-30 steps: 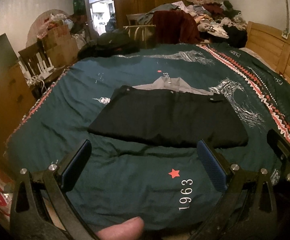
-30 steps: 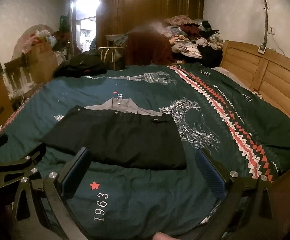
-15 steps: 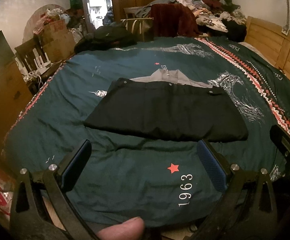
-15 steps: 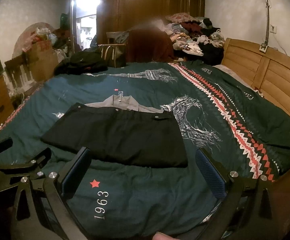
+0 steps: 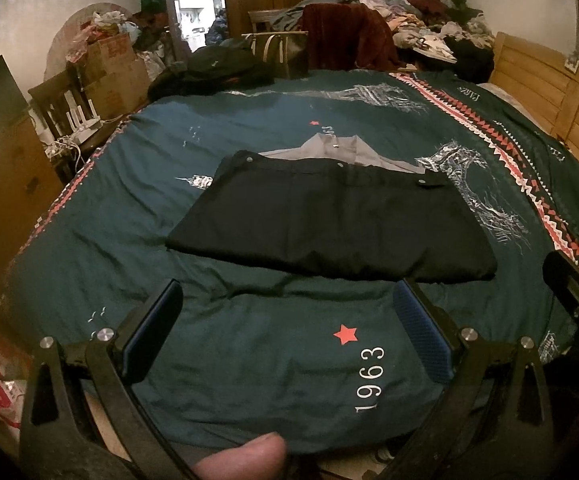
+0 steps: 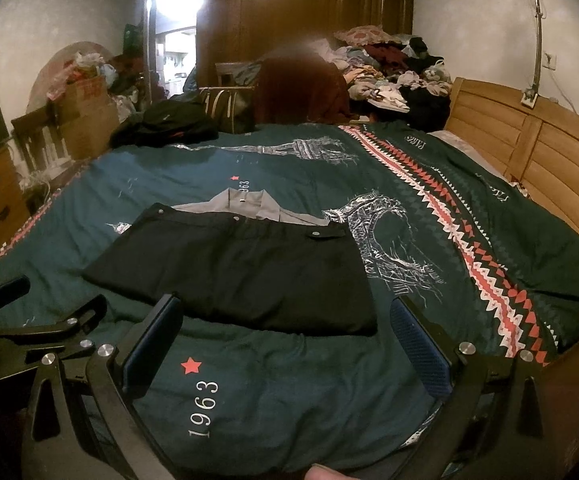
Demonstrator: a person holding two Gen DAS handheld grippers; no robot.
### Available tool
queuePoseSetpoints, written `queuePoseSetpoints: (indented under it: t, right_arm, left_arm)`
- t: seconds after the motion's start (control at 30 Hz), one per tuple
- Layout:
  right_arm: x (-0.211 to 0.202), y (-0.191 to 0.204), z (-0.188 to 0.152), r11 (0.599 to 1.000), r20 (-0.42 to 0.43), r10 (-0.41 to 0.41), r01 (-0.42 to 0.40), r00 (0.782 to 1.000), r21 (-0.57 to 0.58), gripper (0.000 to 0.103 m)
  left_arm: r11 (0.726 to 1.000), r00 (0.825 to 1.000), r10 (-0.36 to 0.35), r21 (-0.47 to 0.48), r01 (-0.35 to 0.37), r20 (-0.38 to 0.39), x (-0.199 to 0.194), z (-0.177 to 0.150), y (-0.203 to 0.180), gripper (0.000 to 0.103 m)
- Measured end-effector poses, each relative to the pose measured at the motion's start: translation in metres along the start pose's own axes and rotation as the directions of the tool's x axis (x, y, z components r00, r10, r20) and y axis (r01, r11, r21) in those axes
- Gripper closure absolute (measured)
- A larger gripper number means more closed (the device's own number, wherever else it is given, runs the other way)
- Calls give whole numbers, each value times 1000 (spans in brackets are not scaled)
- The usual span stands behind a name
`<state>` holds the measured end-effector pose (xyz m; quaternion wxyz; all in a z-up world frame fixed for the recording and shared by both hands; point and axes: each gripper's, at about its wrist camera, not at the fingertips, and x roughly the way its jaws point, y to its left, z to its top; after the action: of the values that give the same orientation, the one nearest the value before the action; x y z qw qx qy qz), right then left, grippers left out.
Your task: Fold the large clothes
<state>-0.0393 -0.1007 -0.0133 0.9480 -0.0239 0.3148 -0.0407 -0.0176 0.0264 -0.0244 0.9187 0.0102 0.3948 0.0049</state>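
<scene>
— Left wrist view: we see a cardboard box [image 5: 107, 54] by the wall heaped with bundles we can't identify; the folded black garment [image 5: 329, 224] lies flat mid-bed.
— Agreed; our left gripper [image 5: 285, 320] and right gripper [image 6: 285, 326] hover short of it, jaws spread wide, holding nothing

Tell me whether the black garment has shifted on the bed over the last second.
No. The black garment keeps its place against the quilt: its near edge sits just above the red star and its top edge overlaps the grey shirt as before. Only the cameras shifted slightly.
</scene>
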Motion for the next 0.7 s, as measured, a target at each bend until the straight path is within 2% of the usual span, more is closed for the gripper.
queuePoseSetpoints:
  t: [0.4, 0.7]
  right_arm:
    - [-1, 1, 0, 1000, 1, 3, -3, 1000, -1, 0]
    - [-1, 4, -1, 1000, 2, 10, -10, 1000, -8, 0]
  left_arm:
    - [999, 997, -53, -2, 53, -50, 6, -2, 1, 0]
    - [1000, 1000, -21, 17, 21, -17, 1, -1, -1, 0]
